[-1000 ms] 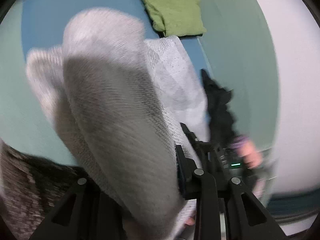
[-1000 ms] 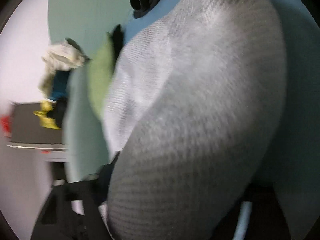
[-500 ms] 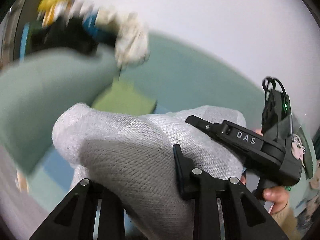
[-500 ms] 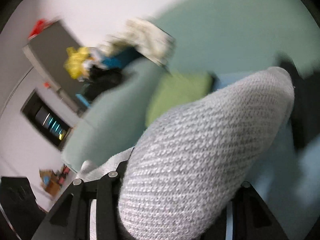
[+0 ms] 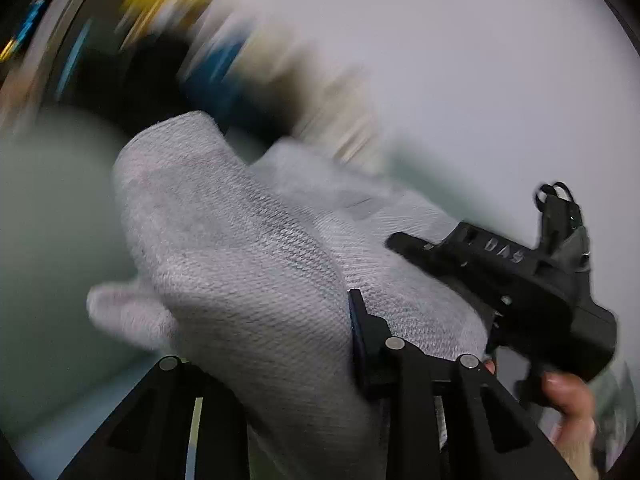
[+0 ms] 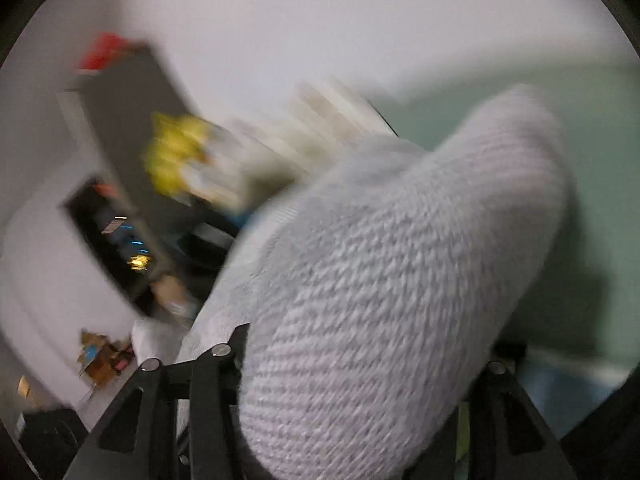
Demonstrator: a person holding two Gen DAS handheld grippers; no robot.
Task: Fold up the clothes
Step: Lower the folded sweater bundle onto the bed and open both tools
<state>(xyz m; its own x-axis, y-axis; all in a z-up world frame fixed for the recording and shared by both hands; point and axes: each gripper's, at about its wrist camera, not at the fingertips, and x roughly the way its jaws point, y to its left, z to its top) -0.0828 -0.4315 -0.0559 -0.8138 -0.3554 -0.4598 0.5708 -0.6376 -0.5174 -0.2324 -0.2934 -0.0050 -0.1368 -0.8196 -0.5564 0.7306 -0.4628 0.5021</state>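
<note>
A white-grey knitted garment [image 5: 248, 264] is held up in the air between both grippers. My left gripper [image 5: 280, 364] is shut on one part of it, and the cloth bulges over its fingers. My right gripper [image 6: 360, 360] is shut on another part [image 6: 392, 280], which fills the middle of its view. The right gripper's black body [image 5: 516, 276], with a hand under it, also shows at the right of the left wrist view, its tip against the cloth. The fingertips are hidden by cloth in both views.
A blurred heap of mixed clothes [image 5: 224, 64], yellow, blue, black and cream, lies behind on a pale green surface [image 5: 48, 208]. A white wall [image 5: 460, 60] is behind. The right wrist view shows a dark cabinet [image 6: 124, 128] and small clutter on the floor [image 6: 100, 356].
Both grippers have lifted the garment off the surface and tilted upward. The views now face the wall and clothes heap. The green folded cloth has dropped out of view.
</note>
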